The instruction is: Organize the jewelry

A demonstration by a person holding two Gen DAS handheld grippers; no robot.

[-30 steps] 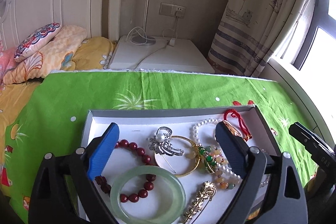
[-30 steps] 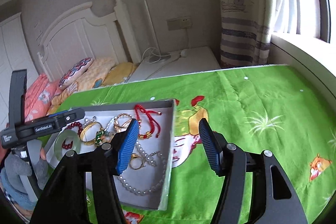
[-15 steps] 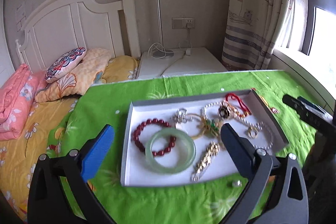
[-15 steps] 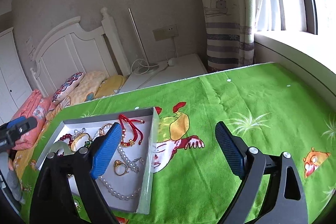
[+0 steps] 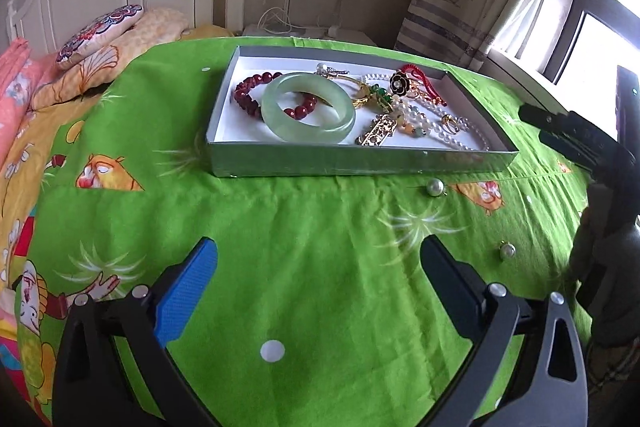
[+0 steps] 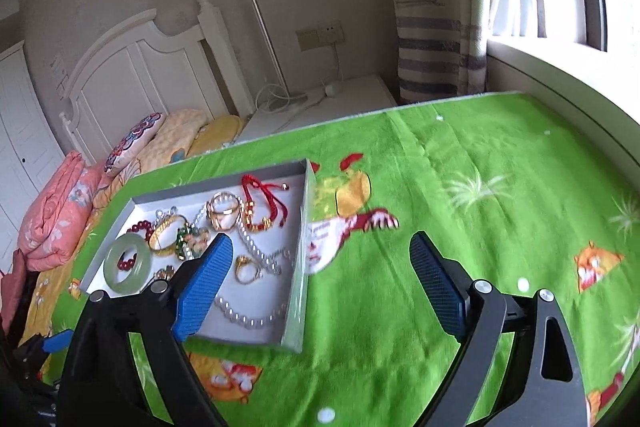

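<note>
A shallow grey box (image 5: 352,163) sits on the green cloth. It holds a pale green jade bangle (image 5: 308,107), a dark red bead bracelet (image 5: 252,95), a gold bangle (image 5: 360,91), a gold brooch (image 5: 378,131), a pearl necklace (image 5: 452,131), a red cord (image 5: 424,83) and a gold ring (image 6: 246,269). Two loose pearl earrings (image 5: 435,187) (image 5: 507,250) lie on the cloth in front of the box. My left gripper (image 5: 320,267) is open and empty, well in front of the box. My right gripper (image 6: 320,263) is open and empty, above the box's right wall (image 6: 298,267).
The green cartoon-print cloth (image 6: 480,187) covers the surface. A bed with pillows (image 5: 100,35) and a white headboard stands at the left. A white nightstand (image 6: 320,107) with cables, a striped curtain (image 6: 432,59) and a window sill (image 6: 560,75) lie behind and to the right.
My left gripper has pulled back from over the box, so the whole box and two loose pearls show. My right gripper has drawn back and risen slightly.
</note>
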